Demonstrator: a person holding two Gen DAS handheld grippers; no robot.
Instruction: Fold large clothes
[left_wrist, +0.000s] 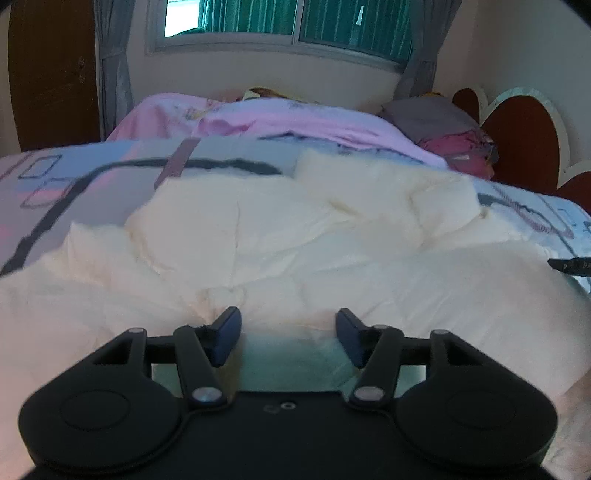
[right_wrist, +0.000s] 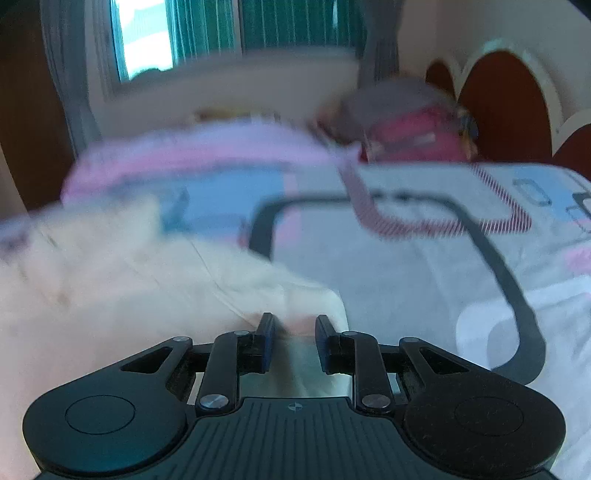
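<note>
- On my far left, past the bed (left_wrist: 110, 173), I see a brown wooden door (left_wrist: 51, 74) and a grey curtain (left_wrist: 112, 74) beside the window (left_wrist: 280, 22).
- The cream garment (left_wrist: 258, 236) lies rumpled on the bed's patterned bedsheet (left_wrist: 92, 177), spread from the near edge toward the middle of the bed.
- My left hand-held gripper (left_wrist: 288, 338) hovers low over the near part of that garment, jaws spread wide with nothing between them.
- Behind the garment, toward the window, a pink blanket (left_wrist: 295, 122) is heaped across the bed.
- To the right of the blanket sits a grey pillow (left_wrist: 432, 114) on a magenta one (left_wrist: 461, 147), against the scalloped red-brown headboard (left_wrist: 521, 144).
- In the blurred right wrist view, the cream garment (right_wrist: 147, 280) fills the left side of the bed, and bare bedsheet (right_wrist: 406, 266) lies to its right.
- My right hand-held gripper (right_wrist: 293, 341) is at the garment's right edge; cream cloth sits between its fingers, but a gap shows between them, so I cannot tell whether it is actually clamping the cloth.
</note>
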